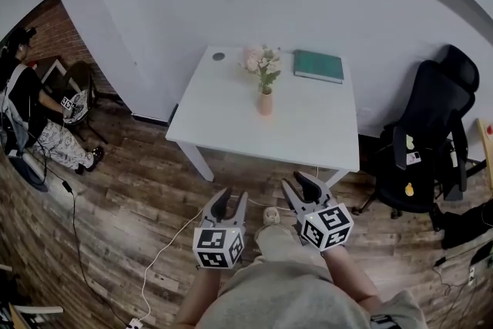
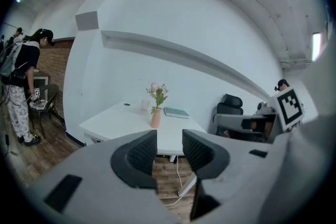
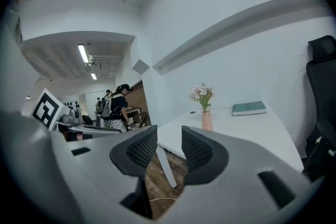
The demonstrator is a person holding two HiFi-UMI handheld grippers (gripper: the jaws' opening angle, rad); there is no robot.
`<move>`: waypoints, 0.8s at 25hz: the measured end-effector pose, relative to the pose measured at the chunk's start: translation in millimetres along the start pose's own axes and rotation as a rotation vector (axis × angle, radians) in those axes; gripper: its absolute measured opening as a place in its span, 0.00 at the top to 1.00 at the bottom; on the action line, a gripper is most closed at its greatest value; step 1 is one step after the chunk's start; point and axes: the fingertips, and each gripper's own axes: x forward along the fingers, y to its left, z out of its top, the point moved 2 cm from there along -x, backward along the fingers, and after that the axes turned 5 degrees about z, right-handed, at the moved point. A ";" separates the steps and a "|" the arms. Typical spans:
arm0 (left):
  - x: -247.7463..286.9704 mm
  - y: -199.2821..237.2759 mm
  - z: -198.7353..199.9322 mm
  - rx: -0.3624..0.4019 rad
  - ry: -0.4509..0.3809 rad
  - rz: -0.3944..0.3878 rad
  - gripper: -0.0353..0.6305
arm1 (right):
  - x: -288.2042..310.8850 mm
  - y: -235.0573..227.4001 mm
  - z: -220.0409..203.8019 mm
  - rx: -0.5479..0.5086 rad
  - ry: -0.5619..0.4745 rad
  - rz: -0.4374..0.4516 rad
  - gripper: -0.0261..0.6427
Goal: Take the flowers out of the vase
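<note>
A small pink vase (image 1: 265, 102) stands on the white table (image 1: 231, 123) and holds pink and white flowers (image 1: 262, 62) with green leaves. The vase (image 2: 155, 118) and flowers (image 2: 157, 92) show far ahead in the left gripper view, and the vase (image 3: 207, 120) with its flowers (image 3: 202, 93) in the right gripper view. My left gripper (image 1: 229, 206) and right gripper (image 1: 301, 191) hang over the wood floor, well short of the table. Both stand open with nothing between their fingers.
A green book (image 1: 318, 65), a glass (image 1: 251, 57) and a small dark disc (image 1: 219, 55) lie at the table's far side. A black office chair (image 1: 427, 142) stands right of the table. A person (image 1: 31, 108) is at the far left. A white cable (image 1: 166, 250) runs across the floor.
</note>
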 end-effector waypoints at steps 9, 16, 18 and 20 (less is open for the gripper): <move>54.7 18.5 20.1 -0.004 -0.008 0.033 0.74 | 53.7 -38.6 19.8 -0.030 -0.001 0.028 0.74; 104.5 31.1 46.6 -0.009 -0.018 0.057 0.74 | 102.3 -82.1 42.6 -0.043 0.009 0.041 0.74; 117.2 35.3 53.1 -0.012 -0.018 0.068 0.74 | 114.7 -93.4 47.6 -0.043 0.012 0.046 0.74; 131.0 40.2 59.1 -0.015 -0.017 0.077 0.74 | 128.0 -105.3 51.9 -0.043 0.015 0.049 0.74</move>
